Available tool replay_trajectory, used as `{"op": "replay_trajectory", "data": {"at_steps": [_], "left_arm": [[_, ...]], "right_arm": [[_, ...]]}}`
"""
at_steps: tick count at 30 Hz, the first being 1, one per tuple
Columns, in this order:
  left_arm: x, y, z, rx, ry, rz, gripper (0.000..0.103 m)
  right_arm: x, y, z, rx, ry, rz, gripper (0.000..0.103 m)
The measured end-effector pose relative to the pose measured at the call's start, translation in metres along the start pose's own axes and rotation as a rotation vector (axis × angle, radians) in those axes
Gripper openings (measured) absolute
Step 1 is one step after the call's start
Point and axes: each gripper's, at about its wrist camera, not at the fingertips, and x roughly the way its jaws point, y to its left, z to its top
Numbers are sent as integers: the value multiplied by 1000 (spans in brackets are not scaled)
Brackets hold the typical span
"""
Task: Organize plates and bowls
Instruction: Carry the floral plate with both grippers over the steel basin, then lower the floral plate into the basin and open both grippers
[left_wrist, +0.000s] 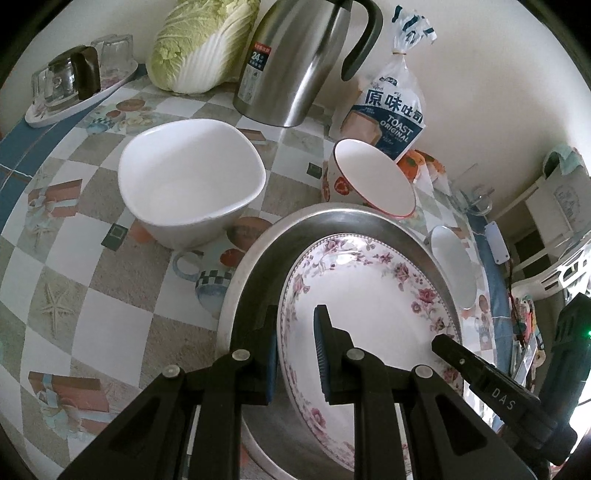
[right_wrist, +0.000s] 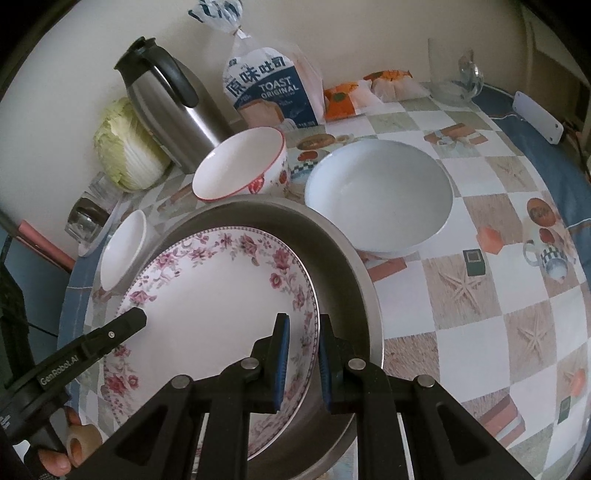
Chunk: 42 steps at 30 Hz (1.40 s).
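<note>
Both grippers are clamped on opposite rims of the floral plate (right_wrist: 221, 306), the left gripper (left_wrist: 295, 354) on its left edge and the right gripper (right_wrist: 301, 354) on its right, holding it over the steel pan (right_wrist: 343, 258) at the table's near side. An uneven release could drop one edge, clattering or chipping against the pan wall. The plate is round, with no long axis, face up and tilted slightly.

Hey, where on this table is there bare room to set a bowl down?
Free: the checkered tablecloth right of the metal pan, below the wide white bowl. Also free: the cloth left of that pan, below the squarish white bowl. Crowded: along the wall, by the kettle, the toast bag and the cabbage.
</note>
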Motion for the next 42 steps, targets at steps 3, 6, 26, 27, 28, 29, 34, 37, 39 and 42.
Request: {"op": "replay_trajectory", "data": {"at_steps": [3, 6, 26, 27, 28, 29, 34, 37, 39, 42], "left_arm": [[2, 0, 0, 1, 2, 5, 19], [5, 0, 0, 4, 11, 11, 19], [8, 6, 0, -15, 18, 22, 18], [9, 5, -1, -11, 19, 26, 18], [9, 5, -1, -7, 19, 30, 18], [8, 4, -1, -3, 17, 34, 18], [9, 3, -1, 0, 17, 37, 18], [8, 2, -1, 6, 15, 39, 18], [8, 2, -1, 6, 16, 40, 18], [8, 2, -1, 8, 15, 43, 18]], "right_arm": [[3, -1, -1, 2, 9, 2, 16], [4, -1, -1, 5, 12, 1, 16], [9, -1, -5, 0, 25, -5, 16], [9, 0, -5, -2, 24, -7, 16], [10, 0, -5, -1, 26, -7, 16], [11, -1, -5, 1, 29, -5, 15], [11, 1, -5, -8, 33, -17, 16], [10, 0, -5, -8, 31, -26, 16], [9, -1, -5, -8, 31, -29, 16], [8, -2, -6, -7, 31, -25, 16]]}}
